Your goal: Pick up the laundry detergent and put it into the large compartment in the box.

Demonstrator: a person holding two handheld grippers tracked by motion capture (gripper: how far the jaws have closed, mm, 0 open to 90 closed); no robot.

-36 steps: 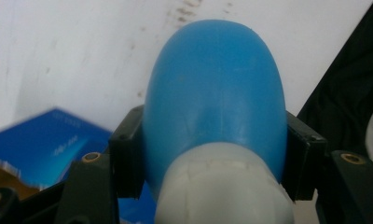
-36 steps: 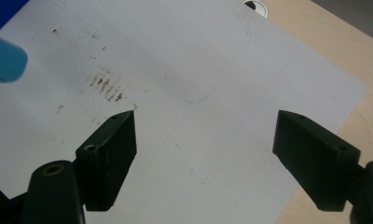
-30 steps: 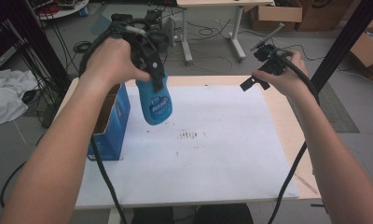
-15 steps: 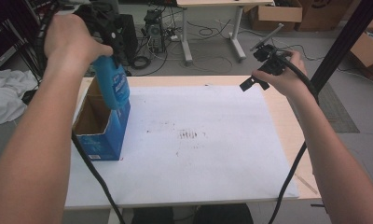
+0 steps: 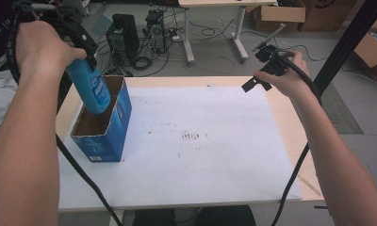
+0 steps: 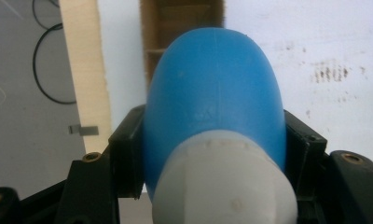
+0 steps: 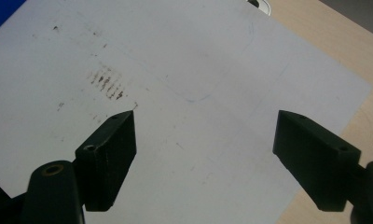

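Observation:
A blue bottle [image 5: 93,88] with a white cap hangs nose-down over an open blue cardboard box [image 5: 102,123] at the table's left side. My left gripper [image 5: 76,40] is shut on the bottle near its cap end, held high above the box. In the left gripper view the bottle [image 6: 215,93] sits between the two black jaws, and the box's brown inside [image 6: 184,28] lies beyond it. My right gripper [image 5: 255,82] hovers open above the table's far right corner. Its jaws stand wide apart over the white sheet [image 7: 189,88], with nothing between them.
A white sheet [image 5: 200,150] with dark smudges [image 5: 191,136] covers most of the wooden table [image 5: 290,117]. Beyond the far edge stand computer towers [image 5: 125,35] and cables on the floor. A black pole [image 5: 347,42] rises at the right. Cardboard boxes [image 5: 370,47] sit at far right.
My left gripper carried the blue bottle from beside the box up and to the left, and it now hangs upright over the box's opening. The right gripper stayed in place.

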